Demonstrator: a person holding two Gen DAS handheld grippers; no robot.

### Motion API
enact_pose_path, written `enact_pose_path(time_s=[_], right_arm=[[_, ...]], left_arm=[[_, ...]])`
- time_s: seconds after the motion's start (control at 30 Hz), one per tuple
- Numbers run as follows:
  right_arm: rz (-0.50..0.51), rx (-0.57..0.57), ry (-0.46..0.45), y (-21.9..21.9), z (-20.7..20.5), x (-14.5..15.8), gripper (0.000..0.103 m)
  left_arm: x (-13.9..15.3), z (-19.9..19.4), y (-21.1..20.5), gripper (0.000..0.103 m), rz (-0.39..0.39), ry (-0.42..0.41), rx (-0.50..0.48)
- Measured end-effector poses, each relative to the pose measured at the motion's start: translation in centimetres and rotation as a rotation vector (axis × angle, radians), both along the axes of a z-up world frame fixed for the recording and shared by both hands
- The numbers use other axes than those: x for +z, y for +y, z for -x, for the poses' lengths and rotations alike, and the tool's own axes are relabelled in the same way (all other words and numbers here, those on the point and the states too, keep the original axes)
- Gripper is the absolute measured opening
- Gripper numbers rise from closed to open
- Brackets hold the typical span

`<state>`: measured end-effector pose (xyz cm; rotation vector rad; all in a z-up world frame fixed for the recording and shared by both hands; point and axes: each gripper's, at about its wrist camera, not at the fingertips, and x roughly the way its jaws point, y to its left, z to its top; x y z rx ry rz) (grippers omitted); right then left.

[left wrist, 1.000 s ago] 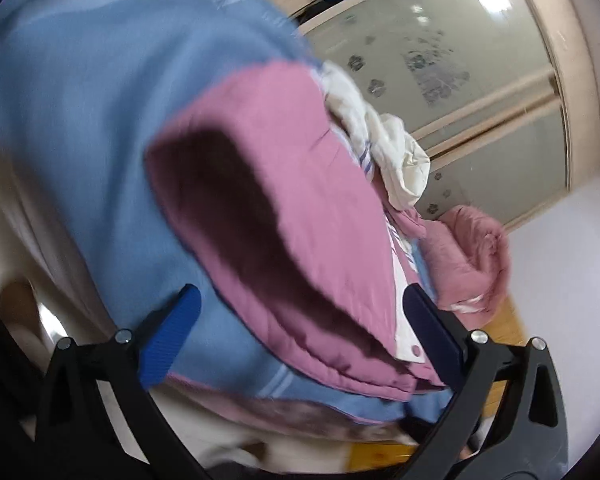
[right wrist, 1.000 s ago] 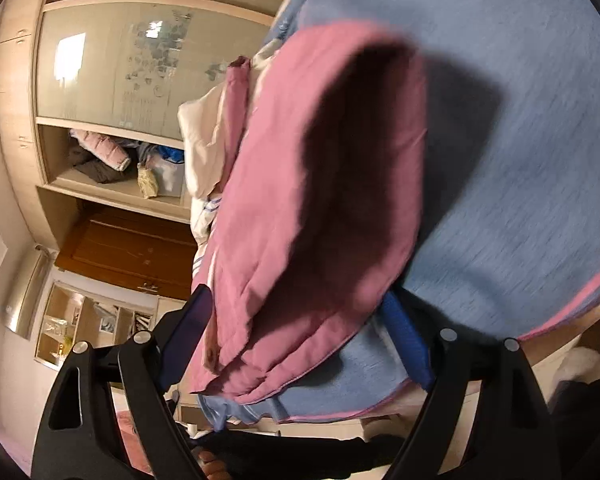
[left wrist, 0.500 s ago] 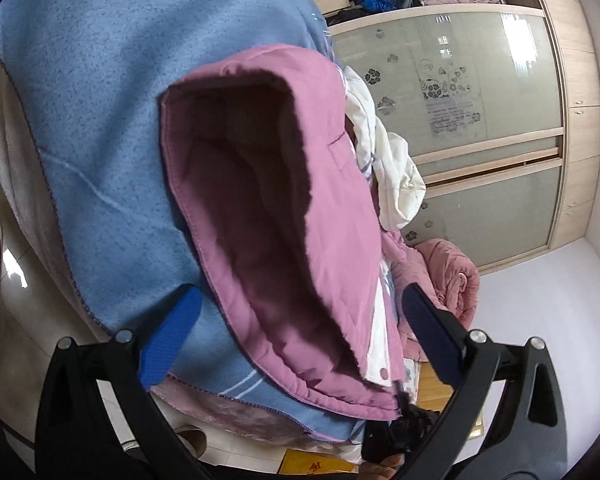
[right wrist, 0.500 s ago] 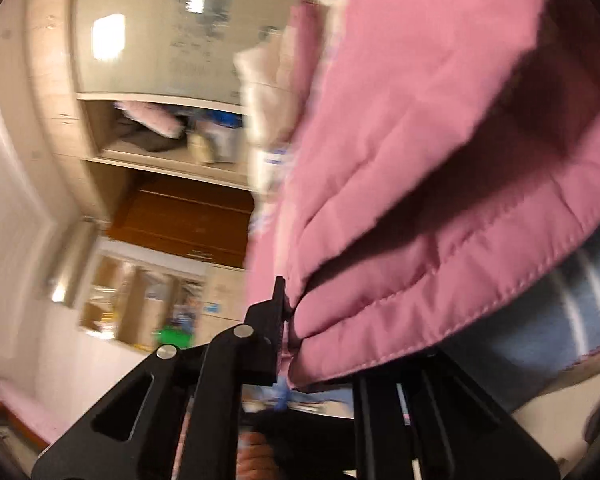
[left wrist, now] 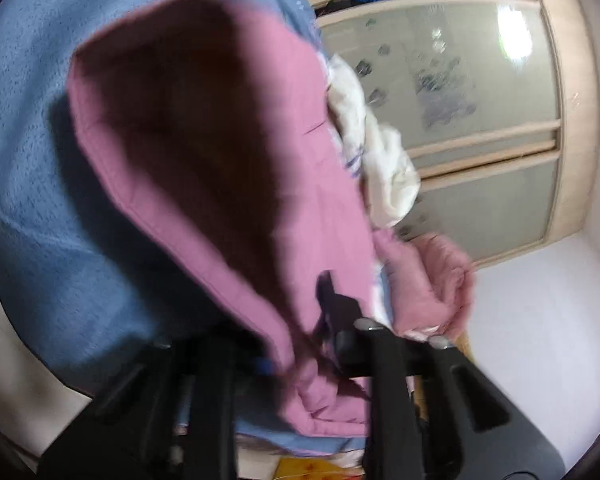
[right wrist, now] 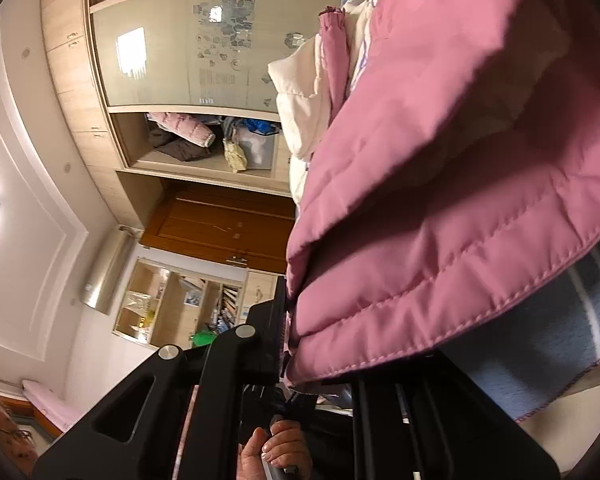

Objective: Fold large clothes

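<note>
A pink quilted jacket [left wrist: 228, 152] lies spread on a blue blanket [left wrist: 28, 120], its dark lining showing. My left gripper [left wrist: 296, 340] sits at the jacket's near edge; its jaws are closing, with the pink hem pinched between them. In the right wrist view the same jacket [right wrist: 440, 200] fills the right half above the blue blanket [right wrist: 540, 340]. There my right gripper [right wrist: 296, 344] is shut on a doubled fold of the hem. Its right finger is hidden under the fabric.
A white garment [left wrist: 384, 160] and a bunched pink garment [left wrist: 432, 280] lie beyond the jacket. A wardrobe with frosted glass doors [left wrist: 480, 100] stands behind. The right wrist view shows a brown wooden door [right wrist: 220, 220] and a person's hand [right wrist: 276, 452] below the gripper.
Both grippers went from wide open around the jacket's edge to closed on it, the right one first, then the left. The right wrist view has swung towards the wardrobe.
</note>
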<state>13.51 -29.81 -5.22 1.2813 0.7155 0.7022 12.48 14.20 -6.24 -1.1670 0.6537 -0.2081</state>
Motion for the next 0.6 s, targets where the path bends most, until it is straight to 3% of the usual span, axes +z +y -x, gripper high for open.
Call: enact_pose_path(time_s=[0.1,0.13,0.2,0.3,0.4,0.47,0.5,0.57,0.6], right_arm=[[0.085,-0.011,0.015,0.4,0.0,0.3,0.014],[0.114,-0.020,0.024,0.7,0.0,0.5,0.014],[0.175,-0.033,0.030,1.2,-0.1,0.8,0.014],[0.250,-0.053,0.018,1.9,-0.3,1.4,0.014],[0.280,-0.073,0.009,2.6,-0.5,1.9,0.018],[0.279,-0.093,0.031,2.9,-1.0,1.9,0.042],[0.263,-0.107,0.055,2.3,-1.0,0.9,0.068],[0.264,-0.120,0.064,2.4,-0.8,0.6,0.061],[0.304,-0.113,0.055,2.6,-0.9,0.9,0.031]], left_arm=[[0.4,0.1,-0.4,0.015,-0.101,0.020,-0.017],[1.2,0.3,-0.6,0.015,-0.171,0.011,-0.022],[3.8,0.8,-2.1,0.015,-0.384,-0.039,-0.022],[6.4,1.1,-3.7,0.015,-0.564,-0.090,-0.015],[7.1,0.6,-4.4,0.015,-0.665,-0.083,-0.029],[7.1,0.4,-4.5,0.014,-0.677,-0.066,-0.040],[7.1,0.6,-4.3,0.014,-0.683,-0.059,-0.046],[6.8,0.7,-4.2,0.012,-0.704,-0.050,-0.061],[6.7,0.5,-4.2,0.012,-0.712,-0.050,-0.067]])
